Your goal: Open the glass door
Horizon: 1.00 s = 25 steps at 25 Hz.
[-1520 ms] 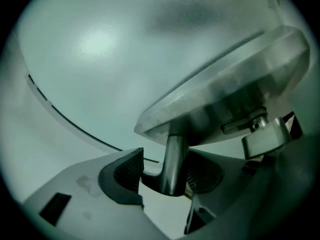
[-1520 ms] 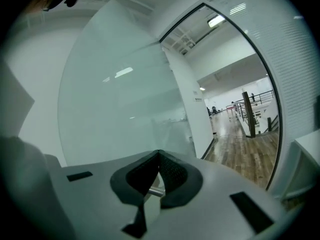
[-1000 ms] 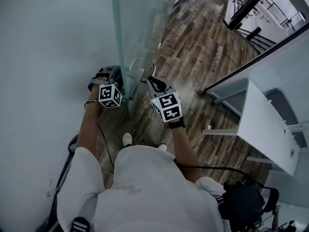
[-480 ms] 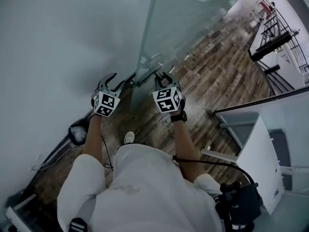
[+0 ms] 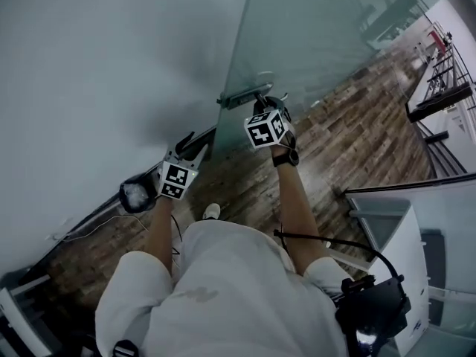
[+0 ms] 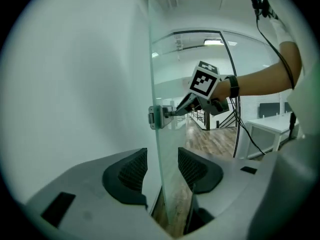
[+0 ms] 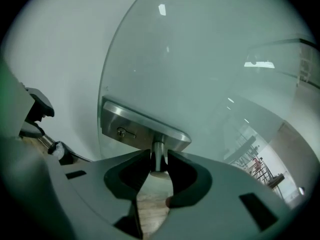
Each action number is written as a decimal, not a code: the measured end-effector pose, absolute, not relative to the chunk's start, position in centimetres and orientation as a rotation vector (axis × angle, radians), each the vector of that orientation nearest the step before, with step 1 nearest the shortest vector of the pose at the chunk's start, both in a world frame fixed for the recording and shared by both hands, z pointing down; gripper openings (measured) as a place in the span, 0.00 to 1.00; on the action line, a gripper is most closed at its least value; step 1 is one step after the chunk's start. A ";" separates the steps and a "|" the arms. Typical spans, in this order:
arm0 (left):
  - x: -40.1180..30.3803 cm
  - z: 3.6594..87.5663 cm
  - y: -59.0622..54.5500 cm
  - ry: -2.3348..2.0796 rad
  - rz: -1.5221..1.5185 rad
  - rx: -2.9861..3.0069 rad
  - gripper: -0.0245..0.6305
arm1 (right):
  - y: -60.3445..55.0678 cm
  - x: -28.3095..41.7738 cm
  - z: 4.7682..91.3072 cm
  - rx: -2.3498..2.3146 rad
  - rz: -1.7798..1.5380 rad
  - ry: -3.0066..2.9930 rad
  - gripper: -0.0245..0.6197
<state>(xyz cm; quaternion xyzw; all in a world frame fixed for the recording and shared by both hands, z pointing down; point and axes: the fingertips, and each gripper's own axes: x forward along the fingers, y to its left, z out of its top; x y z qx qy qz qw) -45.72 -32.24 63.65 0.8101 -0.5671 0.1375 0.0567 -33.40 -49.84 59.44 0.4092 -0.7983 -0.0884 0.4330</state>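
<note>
The glass door (image 5: 320, 36) stands ajar beside the white wall. A metal lock plate (image 5: 244, 95) sits at its edge. My right gripper (image 5: 262, 101) is at that plate. In the right gripper view its jaws (image 7: 158, 170) have just been closing, and the pads hug the handle's round stem (image 7: 158, 154) under the plate (image 7: 135, 126). My left gripper (image 5: 192, 143) hangs lower left of the plate, open. In the left gripper view the door's bare edge (image 6: 156, 59) runs between its spread pads (image 6: 161, 169) without touching them. The right gripper (image 6: 175, 111) shows beyond.
The white wall (image 5: 89, 65) lies close on the left. A black round object (image 5: 135, 195) with a cable lies on the wood floor (image 5: 349, 140) by the wall's foot. A white desk (image 5: 394, 236) stands at the right, a railing (image 5: 446, 88) farther off.
The left gripper has drawn back down and to the left from the lock plate and rolled. The right gripper let go, then closed round the handle stem. The door's face now slants right.
</note>
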 end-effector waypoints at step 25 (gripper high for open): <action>-46.8 65.4 -30.1 -1.711 0.352 2.365 0.33 | -55.9 -41.5 59.8 0.865 -0.172 -2.008 0.20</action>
